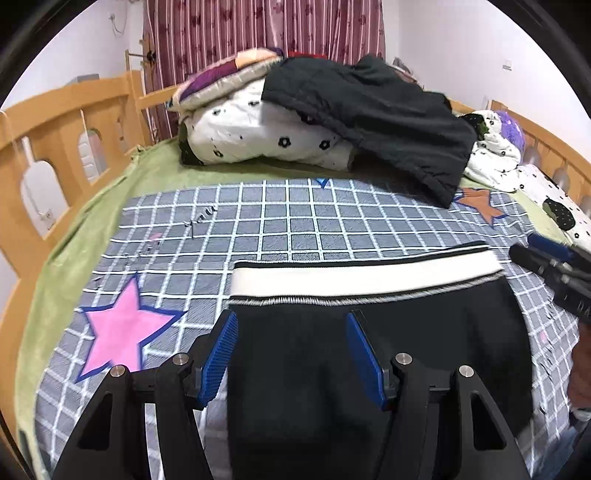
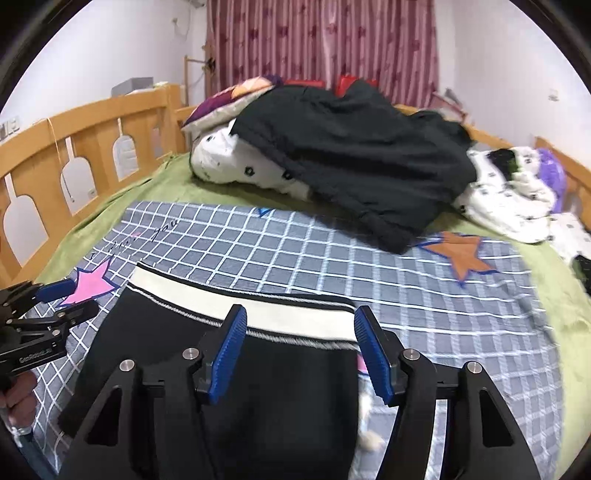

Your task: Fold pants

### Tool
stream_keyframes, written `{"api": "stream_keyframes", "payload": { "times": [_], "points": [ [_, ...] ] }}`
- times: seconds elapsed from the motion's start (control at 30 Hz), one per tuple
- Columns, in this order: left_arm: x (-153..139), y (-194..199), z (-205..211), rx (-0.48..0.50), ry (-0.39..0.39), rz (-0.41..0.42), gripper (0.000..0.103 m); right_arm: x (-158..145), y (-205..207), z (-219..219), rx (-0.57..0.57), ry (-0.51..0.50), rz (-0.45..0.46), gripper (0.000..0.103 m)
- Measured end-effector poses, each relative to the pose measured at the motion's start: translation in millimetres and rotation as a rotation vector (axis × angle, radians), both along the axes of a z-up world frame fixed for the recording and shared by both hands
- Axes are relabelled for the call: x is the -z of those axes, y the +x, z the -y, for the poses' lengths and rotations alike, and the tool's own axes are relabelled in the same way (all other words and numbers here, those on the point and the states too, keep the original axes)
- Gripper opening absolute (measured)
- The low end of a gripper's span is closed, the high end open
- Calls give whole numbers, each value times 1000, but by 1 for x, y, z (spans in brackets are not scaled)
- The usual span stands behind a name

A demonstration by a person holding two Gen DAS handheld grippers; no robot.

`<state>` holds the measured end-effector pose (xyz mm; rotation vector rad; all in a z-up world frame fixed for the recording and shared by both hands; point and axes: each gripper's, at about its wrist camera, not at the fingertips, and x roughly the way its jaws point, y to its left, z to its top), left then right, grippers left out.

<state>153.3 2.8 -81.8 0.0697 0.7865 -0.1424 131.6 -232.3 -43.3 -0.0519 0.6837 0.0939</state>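
Our left claw [image 1: 291, 354] and right claw [image 2: 299, 347] both hang apart, gripping nothing, above the black pants [image 1: 369, 369] lying flat at lower centre on the checked blanket [image 1: 295, 221]; soft, limp cloth, so we'd pinch the white waistband [image 1: 369, 277] corners

The pants [image 1: 369, 350] lie flat on the checked sheet [image 1: 295, 229] at the near part of the bed, waistband [image 1: 362, 275] at their far edge. Behind the sheet a jacket [image 1: 376, 122] lies over a heap of quilts [image 1: 258, 136], with more bedding [image 1: 491, 155] to its right. A wooden rail [image 1: 62, 122] runs along the bed's left side, and a curtain [image 1: 258, 33] hangs behind it.
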Motion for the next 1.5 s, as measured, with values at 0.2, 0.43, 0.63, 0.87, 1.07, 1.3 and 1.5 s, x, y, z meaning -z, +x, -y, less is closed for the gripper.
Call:
{"api": "stream_keyframes", "payload": {
  "times": [0.2, 0.43, 0.63, 0.87, 1.07, 1.3, 1.5],
  "points": [
    [60, 41, 2, -34, 29, -132, 66, 86, 53, 9, 37, -40, -150, 53],
    [65, 44, 5, -31, 4, -129, 72, 84, 50, 13, -1, -38, -111, 54],
    [64, 43, 5, -37, -8, -128, 75, 85, 50, 10, 1, -41, -91, 54],
    [64, 43, 2, -39, -10, -128, 77, 86, 47, 12, -6, -29, -77, 56],
    [59, 40, 2, -34, -5, -103, 77, 84, 47, 10, -7, -38, -85, 56],
    [63, 40, 5, -32, 15, -96, 77, 85, 44, 10, -5, -43, -67, 56],
    [63, 38, 6, -38, 17, -93, 77, 86, 42, 9, -1, -56, -52, 56]
  ]
}}
